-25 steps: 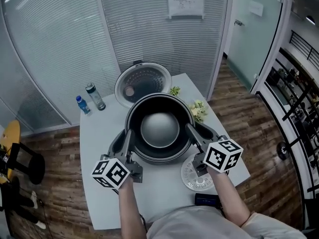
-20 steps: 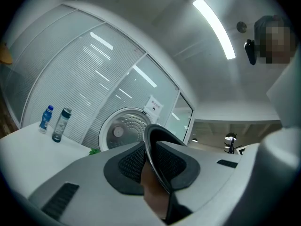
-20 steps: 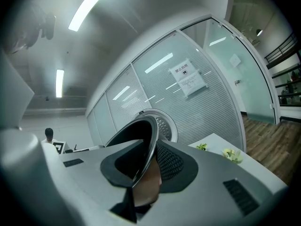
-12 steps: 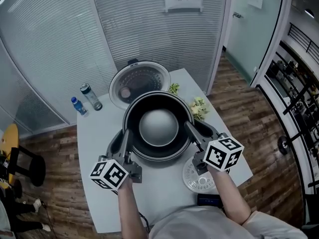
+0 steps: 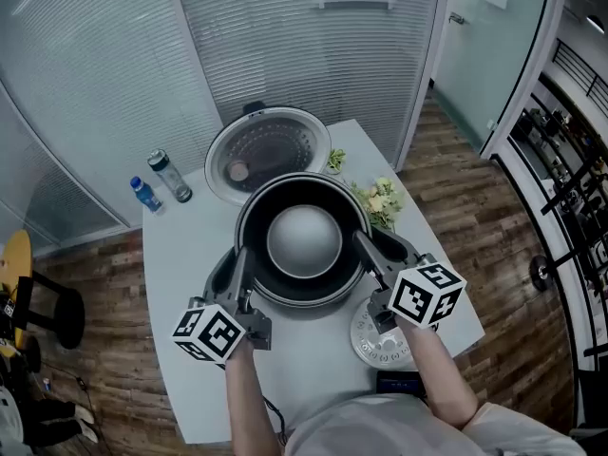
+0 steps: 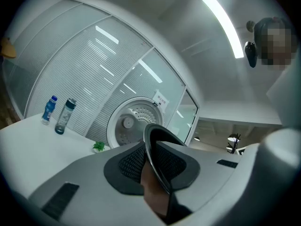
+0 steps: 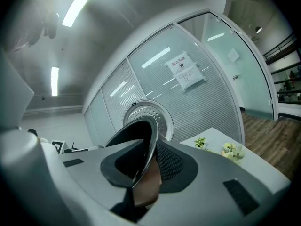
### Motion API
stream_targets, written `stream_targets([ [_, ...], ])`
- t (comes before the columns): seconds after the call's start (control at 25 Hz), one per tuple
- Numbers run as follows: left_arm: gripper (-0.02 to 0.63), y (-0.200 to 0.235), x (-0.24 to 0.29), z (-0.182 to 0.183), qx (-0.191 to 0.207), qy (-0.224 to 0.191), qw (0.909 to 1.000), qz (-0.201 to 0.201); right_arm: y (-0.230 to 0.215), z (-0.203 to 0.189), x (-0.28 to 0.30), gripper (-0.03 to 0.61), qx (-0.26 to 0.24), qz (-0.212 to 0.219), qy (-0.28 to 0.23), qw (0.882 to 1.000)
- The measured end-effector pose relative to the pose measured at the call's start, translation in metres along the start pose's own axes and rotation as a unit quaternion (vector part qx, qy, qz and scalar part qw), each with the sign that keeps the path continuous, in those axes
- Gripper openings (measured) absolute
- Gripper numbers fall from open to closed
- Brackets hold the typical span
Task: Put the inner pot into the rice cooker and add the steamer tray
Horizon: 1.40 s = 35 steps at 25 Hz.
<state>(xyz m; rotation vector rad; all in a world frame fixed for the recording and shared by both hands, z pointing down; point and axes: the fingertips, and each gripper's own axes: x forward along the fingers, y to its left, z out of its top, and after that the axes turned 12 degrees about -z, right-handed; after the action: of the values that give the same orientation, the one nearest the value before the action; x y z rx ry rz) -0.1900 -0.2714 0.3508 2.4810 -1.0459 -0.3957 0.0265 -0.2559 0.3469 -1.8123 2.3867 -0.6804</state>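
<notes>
left hand-held gripper (image 5: 241,266): jaws clamped on the left rim of the inner pot; the left gripper view shows the thin dark rim pinched between the two ribbed pads.
right hand-held gripper (image 5: 367,251): jaws clamped on the right rim of the same pot; the right gripper view shows the rim held between its pads.
inner pot (image 5: 304,243): dark round bowl, mouth up, with a pale sheen on its bottom. it is held level between the two grippers over the middle of the counter, and its far edge overlaps the near edge of the open lid.
rice cooker lid (image 5: 266,150): round, white-rimmed, open, standing just beyond the pot with its perforated inner face towards the camera.
rice cooker body: covered by the pot in the head view; whether the pot is seated in it cannot be told.
steamer tray (image 5: 372,338): pale perforated disc lying flat on the counter at the near right, partly under the right gripper.
counter (image 5: 185,255): white top carrying all items.
bottles: a blue-labelled bottle (image 5: 144,194) and a dark-capped bottle (image 5: 170,177) stand side by side at the far left, well apart from the pot.
flowers (image 5: 380,202): pale bunch on the counter just right of the pot.
small green plant (image 5: 336,160): just right of the lid.
</notes>
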Motion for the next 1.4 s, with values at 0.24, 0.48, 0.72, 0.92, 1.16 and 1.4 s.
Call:
stream_targets([
  [0.24,0.071,0.011,0.003,-0.006,-0.005,0.006,0.9999,0.007,-0.005,-0.010,0.011,0.092,0.007,0.001,0.015,1.000],
  [0.48,0.071,0.024,0.004,-0.018,-0.017,0.014,0.9996,0.016,-0.011,-0.021,0.021,0.092,0.012,-0.001,0.032,0.999],
  [0.72,0.071,0.028,0.006,-0.025,-0.022,0.021,0.9993,0.020,-0.015,-0.028,0.025,0.092,0.018,-0.005,0.045,0.999],
  [0.92,0.071,0.036,0.008,-0.033,-0.027,0.027,0.9989,0.026,-0.021,-0.037,0.033,0.092,0.019,-0.009,0.058,0.998],
  [1.16,0.072,0.048,0.010,-0.039,-0.028,0.040,0.9981,0.037,-0.023,-0.045,0.043,0.092,0.014,-0.014,0.074,0.997],
  [1.4,0.074,0.054,0.011,-0.044,-0.018,0.050,0.9976,0.043,-0.024,-0.052,0.048,0.094,0.002,-0.016,0.088,0.996],
])
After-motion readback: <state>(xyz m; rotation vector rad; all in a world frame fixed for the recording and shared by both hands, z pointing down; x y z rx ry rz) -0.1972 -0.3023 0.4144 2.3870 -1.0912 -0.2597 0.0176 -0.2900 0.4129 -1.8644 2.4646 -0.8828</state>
